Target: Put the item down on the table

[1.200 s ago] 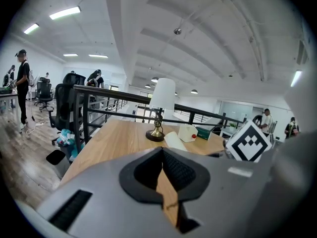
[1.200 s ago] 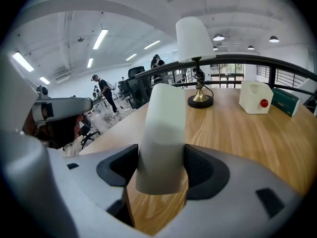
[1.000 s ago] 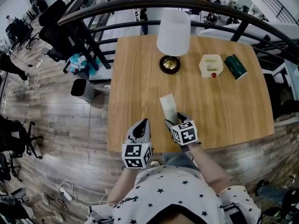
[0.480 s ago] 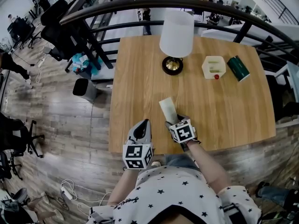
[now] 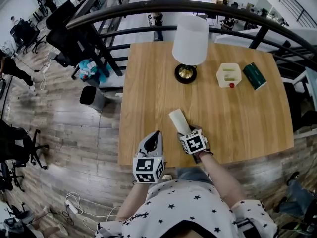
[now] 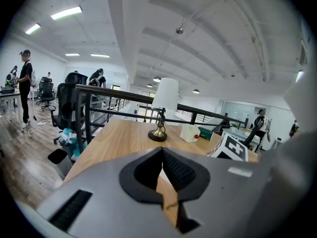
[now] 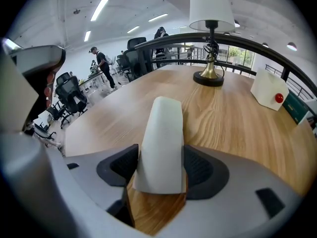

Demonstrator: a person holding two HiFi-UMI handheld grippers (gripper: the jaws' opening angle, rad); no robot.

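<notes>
the right forearm (image 5: 217, 172) reaches out from the body over the near edge of the desk (image 5: 148, 83). its right tool (image 5: 186, 131) points toward the far edge, jaws closed onto the sides of a white packet (image 5: 178, 121) that sticks out ahead of them above the wood. i cannot tell whether the packet's far end touches the desk. the left tool (image 5: 154, 135) hangs just beside it at the near edge, jaws together with nothing between them.

the desk is pale wood. by the far edge stands a lamp (image 5: 190, 41) with a white shade and a brass base. toward the far right corner sit a white box (image 5: 229, 76) and a dark green box (image 5: 255, 76). a black railing (image 5: 148, 6) curves behind the desk. a grey bin (image 5: 91, 96) stands on the plank floor off the left edge, with office chairs beyond.
</notes>
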